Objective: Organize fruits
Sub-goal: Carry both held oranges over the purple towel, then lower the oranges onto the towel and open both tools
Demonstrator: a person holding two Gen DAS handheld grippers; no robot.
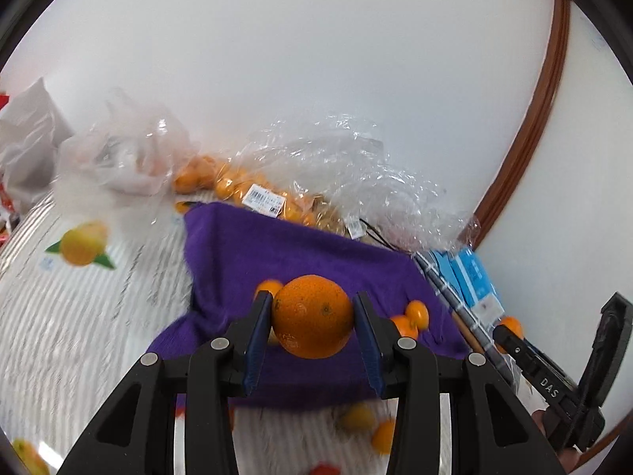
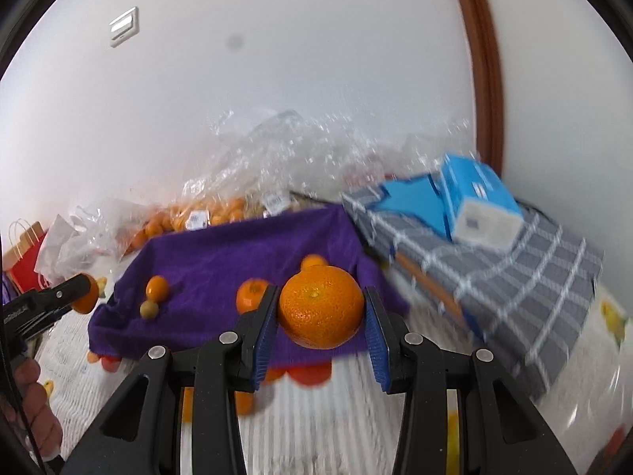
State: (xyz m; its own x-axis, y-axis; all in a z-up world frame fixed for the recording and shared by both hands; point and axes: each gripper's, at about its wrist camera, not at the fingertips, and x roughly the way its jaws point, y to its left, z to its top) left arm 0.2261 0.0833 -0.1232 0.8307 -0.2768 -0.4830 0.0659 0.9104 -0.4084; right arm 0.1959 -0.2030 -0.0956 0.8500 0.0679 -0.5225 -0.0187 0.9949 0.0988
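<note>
both grippers carry fruit: left gripper [image 1: 312, 318] clamps an orange [image 1: 312, 316], right gripper [image 2: 321, 308] squeezes a mandarin [image 2: 321, 310], both above the purple cloth [image 2: 221, 253]. a few small fruits [image 2: 157, 287] sit there; bagged oranges [image 1: 237, 188] wait, so plenty's left.

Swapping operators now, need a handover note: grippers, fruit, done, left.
Left gripper: shut on an orange, held above the purple towel.
Right gripper: shut on a mandarin, also over the towel.
Done: a few small fruits already lie on the towel.
Left: set both down; more fruit sits in the plastic bags behind.
</note>
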